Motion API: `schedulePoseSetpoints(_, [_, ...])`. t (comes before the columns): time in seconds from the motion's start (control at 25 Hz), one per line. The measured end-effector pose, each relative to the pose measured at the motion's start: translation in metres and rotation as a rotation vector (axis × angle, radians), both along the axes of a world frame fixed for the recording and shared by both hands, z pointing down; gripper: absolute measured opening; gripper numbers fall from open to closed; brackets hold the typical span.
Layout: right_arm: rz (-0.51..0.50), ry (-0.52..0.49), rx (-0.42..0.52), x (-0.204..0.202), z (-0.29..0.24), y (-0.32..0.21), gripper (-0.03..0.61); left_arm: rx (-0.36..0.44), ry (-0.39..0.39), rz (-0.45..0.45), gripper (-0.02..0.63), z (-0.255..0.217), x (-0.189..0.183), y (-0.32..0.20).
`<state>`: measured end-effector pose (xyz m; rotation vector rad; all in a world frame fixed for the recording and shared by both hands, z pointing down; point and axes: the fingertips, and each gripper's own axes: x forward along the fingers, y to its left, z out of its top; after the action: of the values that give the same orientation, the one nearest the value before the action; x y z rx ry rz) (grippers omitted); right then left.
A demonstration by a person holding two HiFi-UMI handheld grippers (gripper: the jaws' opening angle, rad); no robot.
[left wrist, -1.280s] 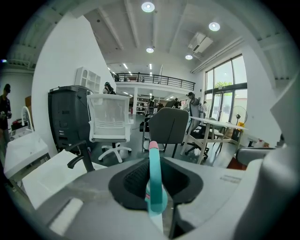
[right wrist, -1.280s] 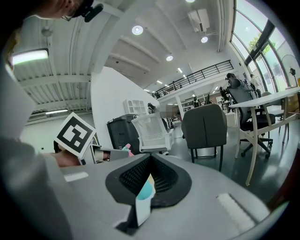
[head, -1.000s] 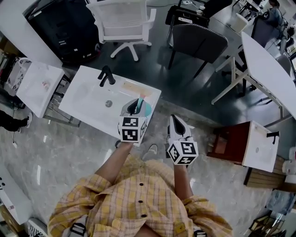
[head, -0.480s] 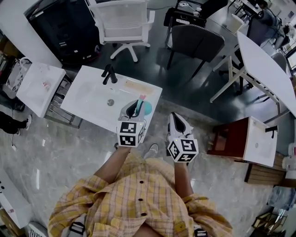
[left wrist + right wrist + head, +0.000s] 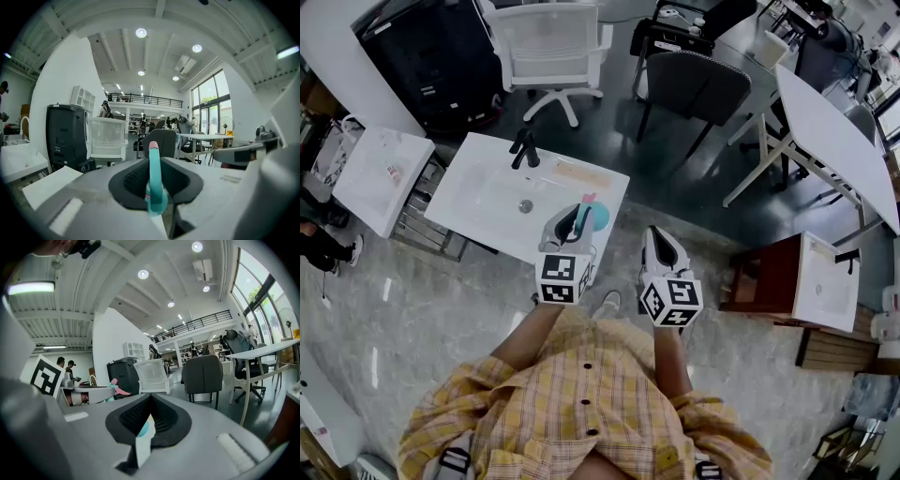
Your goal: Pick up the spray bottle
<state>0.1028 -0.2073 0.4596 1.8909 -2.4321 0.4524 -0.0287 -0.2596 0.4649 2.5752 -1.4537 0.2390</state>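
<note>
The spray bottle (image 5: 597,218) is teal with a pink nozzle tip and stands over the near right corner of a white sink basin (image 5: 483,202). My left gripper (image 5: 573,218) is shut on its upper part. In the left gripper view the teal neck (image 5: 155,185) stands upright between the dark pads, pink tip on top. My right gripper (image 5: 659,240) hovers over the floor to the right of the basin, shut with nothing in it. In the right gripper view (image 5: 148,423) the bottle's pink and teal head (image 5: 114,389) shows at the left.
A black faucet (image 5: 523,147) stands at the basin's far edge. A second white basin (image 5: 380,173) is at the left, and another on a red-brown cabinet (image 5: 821,292) at the right. A white office chair (image 5: 551,42), a dark chair (image 5: 698,86) and a white table (image 5: 834,141) lie beyond.
My left gripper has drawn back slightly toward the person, still shut on the bottle. The right gripper has barely moved.
</note>
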Motion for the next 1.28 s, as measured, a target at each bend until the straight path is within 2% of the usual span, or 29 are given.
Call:
schedulePoseSetpoints(0.56, [0.020, 0.012, 0.018, 0.001, -0.009, 0.011, -0.001, 0.079, 0.022, 0.015, 0.071, -0.018, -0.002, 0.019])
schedulePoseSetpoints(1.28, [0.043, 0.025, 0.024, 0.006, -0.009, 0.023, -0.002, 0.091, 0.010, 0.034, 0.071, -0.013, 0.001, 0.036])
